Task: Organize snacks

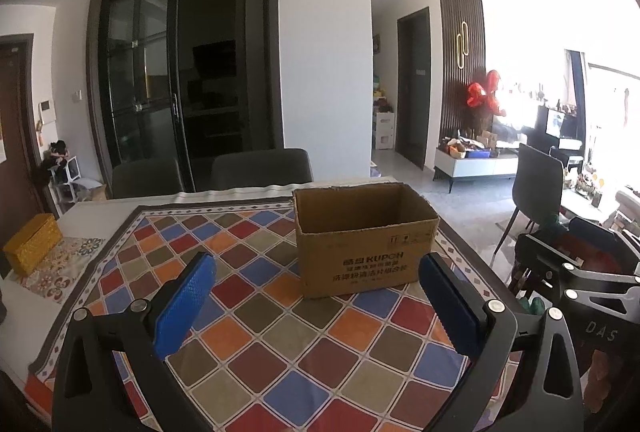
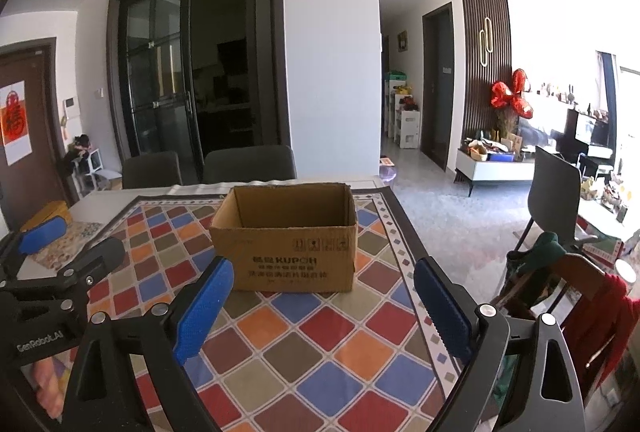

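Under us lies a surface (image 1: 92,210) draped with a checkered cloth (image 1: 280,344) of red, orange, blue and olive diamonds inside a grey border. Nearest to us, our left claw (image 1: 316,300) hovers above the cloth with its two blue pads spread wide and nothing between them; our right claw (image 2: 320,306) hangs the same way, jaws wide apart and holding nothing. In the right wrist view we also see the left claw's blue pad and black frame at the left edge, just beside ours. Past the fingertips stands a brown cardboard box (image 1: 360,244), upright on the cloth with its top open and dark print on the near face; what we can see of its inside shows only bare walls. It sits toward the right and far part of the cloth, apart from both claws. We see no snacks in either view. Off to the left, near the surface's edge, a yellow woven box (image 1: 34,248) rests on a patterned mat (image 1: 66,264). Behind the surface two dark chairs (image 1: 260,168) are pushed in, and beyond them dark glass sliding doors (image 1: 160,80) fill the wall. Farther right, a grey chair (image 2: 554,188) stands on the floor before a low white cabinet (image 2: 496,168) with red balloons (image 2: 512,92) above it.
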`<state>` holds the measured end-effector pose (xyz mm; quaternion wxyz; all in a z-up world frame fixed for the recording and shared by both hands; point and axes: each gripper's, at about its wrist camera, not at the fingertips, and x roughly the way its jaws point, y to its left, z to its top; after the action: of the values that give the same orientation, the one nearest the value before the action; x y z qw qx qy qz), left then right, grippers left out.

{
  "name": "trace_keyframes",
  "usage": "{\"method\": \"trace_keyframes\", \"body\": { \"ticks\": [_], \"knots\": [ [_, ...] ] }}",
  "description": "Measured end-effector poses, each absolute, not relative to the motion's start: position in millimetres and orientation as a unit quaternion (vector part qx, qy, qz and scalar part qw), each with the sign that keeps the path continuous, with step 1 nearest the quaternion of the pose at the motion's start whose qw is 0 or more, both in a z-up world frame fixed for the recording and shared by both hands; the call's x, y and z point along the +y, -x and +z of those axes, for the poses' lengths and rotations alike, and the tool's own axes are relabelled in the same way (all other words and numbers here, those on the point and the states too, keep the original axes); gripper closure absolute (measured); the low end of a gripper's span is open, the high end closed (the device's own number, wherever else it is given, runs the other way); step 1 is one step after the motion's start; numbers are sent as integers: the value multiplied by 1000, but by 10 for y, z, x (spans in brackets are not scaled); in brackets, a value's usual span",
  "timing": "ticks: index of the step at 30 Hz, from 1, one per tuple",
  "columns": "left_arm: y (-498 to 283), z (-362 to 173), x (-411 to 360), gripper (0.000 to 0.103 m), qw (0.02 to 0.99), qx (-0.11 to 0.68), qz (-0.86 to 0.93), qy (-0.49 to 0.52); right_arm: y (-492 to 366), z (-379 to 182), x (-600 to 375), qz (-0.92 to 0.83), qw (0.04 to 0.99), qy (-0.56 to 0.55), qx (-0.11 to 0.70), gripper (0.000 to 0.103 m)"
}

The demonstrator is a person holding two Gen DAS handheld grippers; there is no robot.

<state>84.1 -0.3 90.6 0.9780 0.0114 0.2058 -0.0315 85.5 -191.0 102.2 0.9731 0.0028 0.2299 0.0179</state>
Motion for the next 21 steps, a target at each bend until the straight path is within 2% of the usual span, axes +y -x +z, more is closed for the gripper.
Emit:
{"method": "trace_keyframes", "body": {
  "ticks": [21],
  "knots": [
    [-638,971,9,0,984,176,-34,-10,-648,1052,-1917,27,977,-6,209,10]
  ]
}}
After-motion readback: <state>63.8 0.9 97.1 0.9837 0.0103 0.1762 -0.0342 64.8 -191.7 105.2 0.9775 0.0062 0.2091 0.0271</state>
